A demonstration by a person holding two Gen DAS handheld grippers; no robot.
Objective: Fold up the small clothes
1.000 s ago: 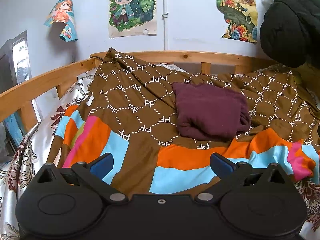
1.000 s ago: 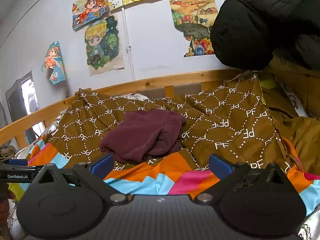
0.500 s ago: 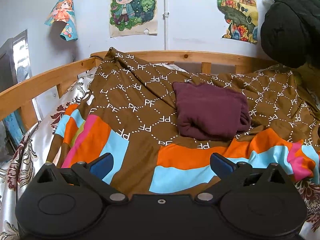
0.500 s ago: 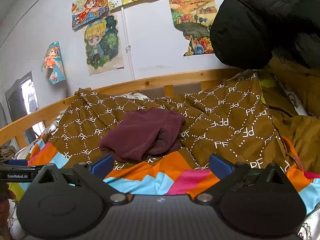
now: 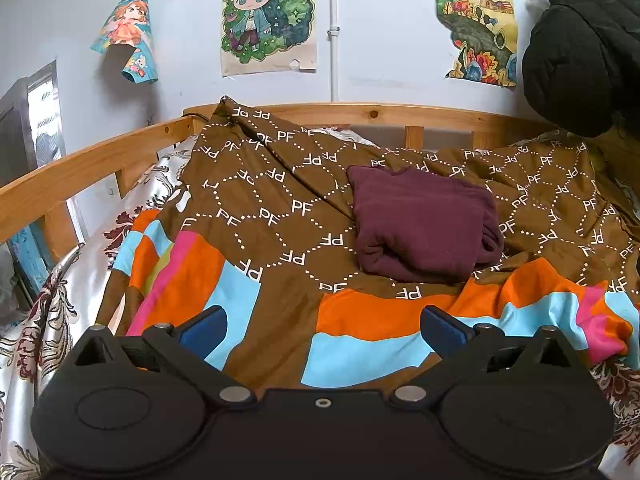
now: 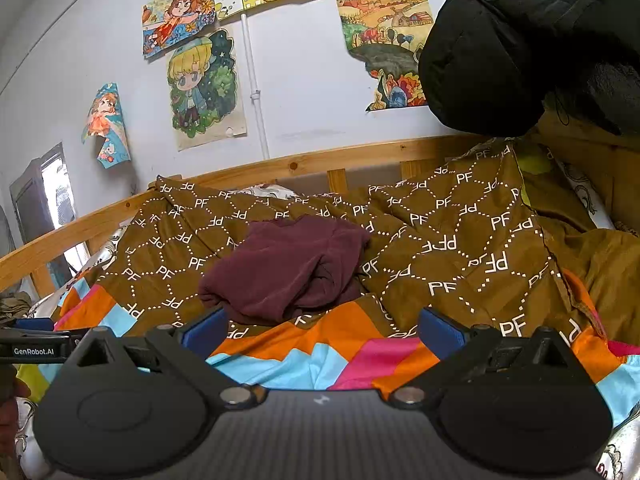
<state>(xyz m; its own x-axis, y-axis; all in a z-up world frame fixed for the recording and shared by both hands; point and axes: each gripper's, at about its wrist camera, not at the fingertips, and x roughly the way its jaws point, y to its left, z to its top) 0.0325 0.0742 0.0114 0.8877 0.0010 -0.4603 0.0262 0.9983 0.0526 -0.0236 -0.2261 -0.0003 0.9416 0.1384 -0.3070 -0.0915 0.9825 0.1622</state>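
Both claws, left claw and right claw, gape empty before the soft, bundled maroon garment on the quilt.

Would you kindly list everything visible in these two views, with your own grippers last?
Garment: one, maroon, folded on the quilt's brown part.
Quilt: one, brown with PF print, orange, blue and pink blocks; covers the bed.
Bed rail: one, light wood, along the wall.
Posters: several, colourful, on the wall.
Jacket: one, black, hanging upper right.
Left gripper: open, empty, short of the garment.
Right gripper: open, empty.
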